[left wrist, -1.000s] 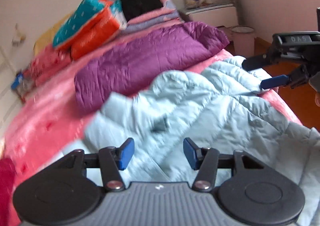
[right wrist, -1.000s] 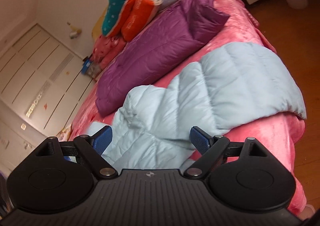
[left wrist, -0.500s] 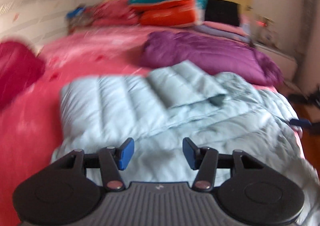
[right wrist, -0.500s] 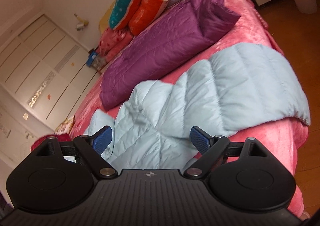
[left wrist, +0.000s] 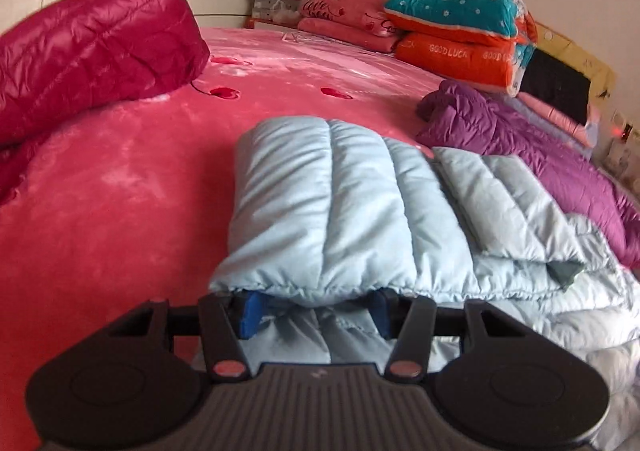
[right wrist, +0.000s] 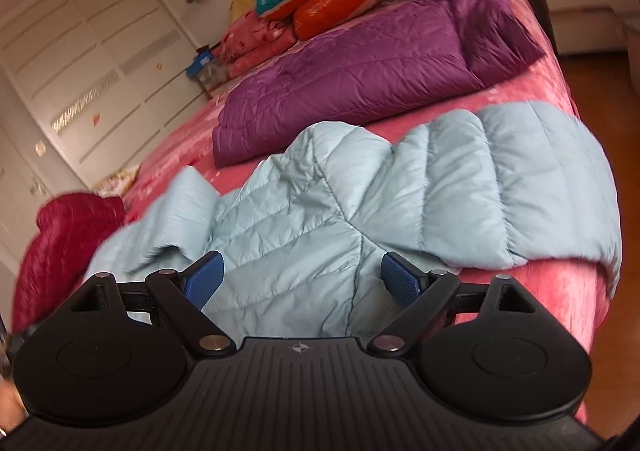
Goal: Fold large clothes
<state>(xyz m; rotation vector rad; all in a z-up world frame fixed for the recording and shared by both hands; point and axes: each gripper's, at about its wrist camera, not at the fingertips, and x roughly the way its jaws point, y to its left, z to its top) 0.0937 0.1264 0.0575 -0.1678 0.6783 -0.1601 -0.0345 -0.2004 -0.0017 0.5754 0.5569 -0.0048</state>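
A light blue puffer jacket (left wrist: 332,211) lies across the near part of the pink bed (left wrist: 120,179), one part folded over its top (left wrist: 500,207). My left gripper (left wrist: 314,311) is low at the jacket's gathered hem. Its jaws stand apart, and the hem drapes over both blue fingertips (left wrist: 250,313) and partly hides them. In the right wrist view the same jacket (right wrist: 400,187) spreads to the bed's edge. My right gripper (right wrist: 303,283) hovers open over the jacket's quilted middle, with nothing pinched between its pads (right wrist: 204,283).
A purple jacket (right wrist: 360,67) lies folded beyond the blue one. A crimson jacket (left wrist: 88,63) is heaped at the left. Stacked quilts (left wrist: 460,39) and pillows sit at the headboard. A white wardrobe (right wrist: 80,71) lines the far wall. Wooden floor (right wrist: 624,155) shows at the right.
My left gripper rolled level, swung to the jacket's left end and sank to its hem. My right gripper rolled and shifted slightly. Both kept the same jaw width.
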